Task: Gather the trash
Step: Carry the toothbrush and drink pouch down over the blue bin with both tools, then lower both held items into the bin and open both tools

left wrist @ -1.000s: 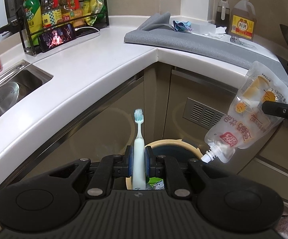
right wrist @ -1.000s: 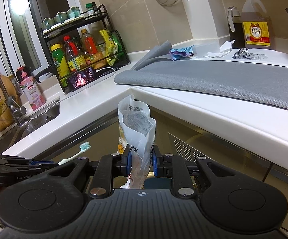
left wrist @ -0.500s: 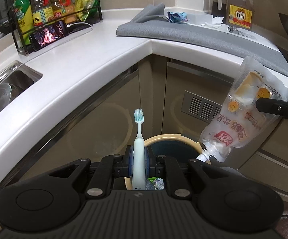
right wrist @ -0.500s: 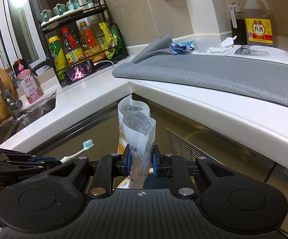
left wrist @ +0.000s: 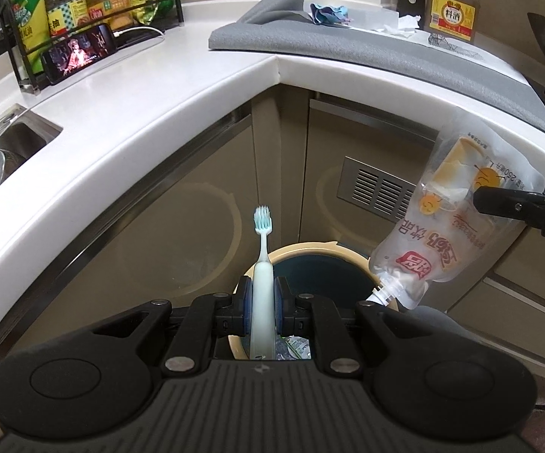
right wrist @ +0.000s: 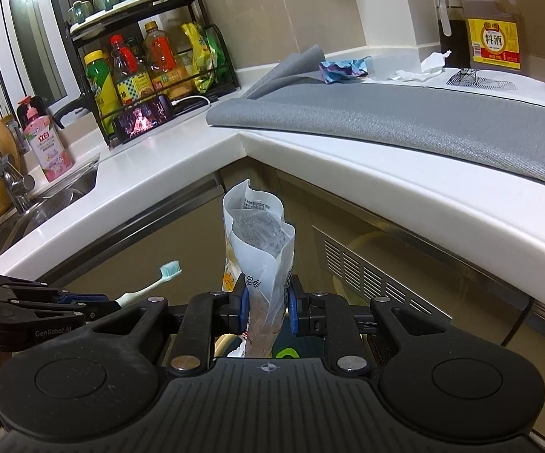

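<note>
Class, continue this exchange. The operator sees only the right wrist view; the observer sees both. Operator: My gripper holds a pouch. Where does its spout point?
Observer: The pouch hangs tilted. Its spout points down, at the edge of the beige-rimmed bin in the left wrist view.
Operator: Is anything in that bin?
Observer: Yes, crumpled wrappers show inside it.
Operator: How is the toothbrush held?
Observer: The left gripper clamps the toothbrush by its handle, bristles pointing ahead.
</note>
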Motion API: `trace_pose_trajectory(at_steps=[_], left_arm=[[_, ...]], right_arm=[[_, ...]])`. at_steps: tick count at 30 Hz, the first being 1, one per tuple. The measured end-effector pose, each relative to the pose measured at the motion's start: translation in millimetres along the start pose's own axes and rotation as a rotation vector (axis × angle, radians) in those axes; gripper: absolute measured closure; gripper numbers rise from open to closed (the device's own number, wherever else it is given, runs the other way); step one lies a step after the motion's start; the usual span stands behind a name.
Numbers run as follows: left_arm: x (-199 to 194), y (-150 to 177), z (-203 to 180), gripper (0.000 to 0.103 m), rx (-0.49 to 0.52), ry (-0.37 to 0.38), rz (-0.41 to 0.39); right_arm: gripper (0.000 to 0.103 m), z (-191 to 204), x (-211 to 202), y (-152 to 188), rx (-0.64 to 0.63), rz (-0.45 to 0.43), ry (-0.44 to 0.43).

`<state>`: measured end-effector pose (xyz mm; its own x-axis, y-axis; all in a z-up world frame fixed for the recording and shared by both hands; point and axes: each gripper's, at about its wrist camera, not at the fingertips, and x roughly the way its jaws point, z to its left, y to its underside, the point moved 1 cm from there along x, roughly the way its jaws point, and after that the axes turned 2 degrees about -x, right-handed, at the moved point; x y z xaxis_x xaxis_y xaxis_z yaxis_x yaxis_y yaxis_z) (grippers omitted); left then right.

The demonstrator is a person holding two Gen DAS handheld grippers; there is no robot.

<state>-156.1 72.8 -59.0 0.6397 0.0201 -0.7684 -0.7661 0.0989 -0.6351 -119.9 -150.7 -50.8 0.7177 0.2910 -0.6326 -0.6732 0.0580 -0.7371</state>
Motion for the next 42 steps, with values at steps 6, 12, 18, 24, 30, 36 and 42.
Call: trace_pose_trajectory(at_steps=[6, 12, 18, 24, 30, 36, 42], left_arm=[[8, 0, 0, 0.090, 0.000, 0.013, 0.017], [18, 0, 3, 0.090, -0.014, 0.022, 0.035], [31, 2, 5, 0.090, -0.030, 0.032, 0.063], [51, 2, 5, 0.090, -0.033, 0.046, 0.111], [71, 0, 1, 0.090, -0.029, 0.050, 0.138], [92, 4, -5, 0.090, -0.008, 0.057, 0.180], [113, 5, -10, 0.090, 0.005, 0.059, 0.217]], right_arm=[[0.081, 1, 6, 1, -0.009, 0.021, 0.002], [0.081, 4, 15, 0, -0.031, 0.038, 0.008], [0.081, 8, 28, -1, -0.050, 0.065, 0.017], [0.081, 11, 49, 2, -0.075, 0.130, 0.023], [0.081, 14, 71, 8, -0.084, 0.187, 0.036], [0.081, 10, 88, 16, -0.082, 0.246, 0.049], [0.081, 4, 100, 23, -0.081, 0.274, 0.058]])
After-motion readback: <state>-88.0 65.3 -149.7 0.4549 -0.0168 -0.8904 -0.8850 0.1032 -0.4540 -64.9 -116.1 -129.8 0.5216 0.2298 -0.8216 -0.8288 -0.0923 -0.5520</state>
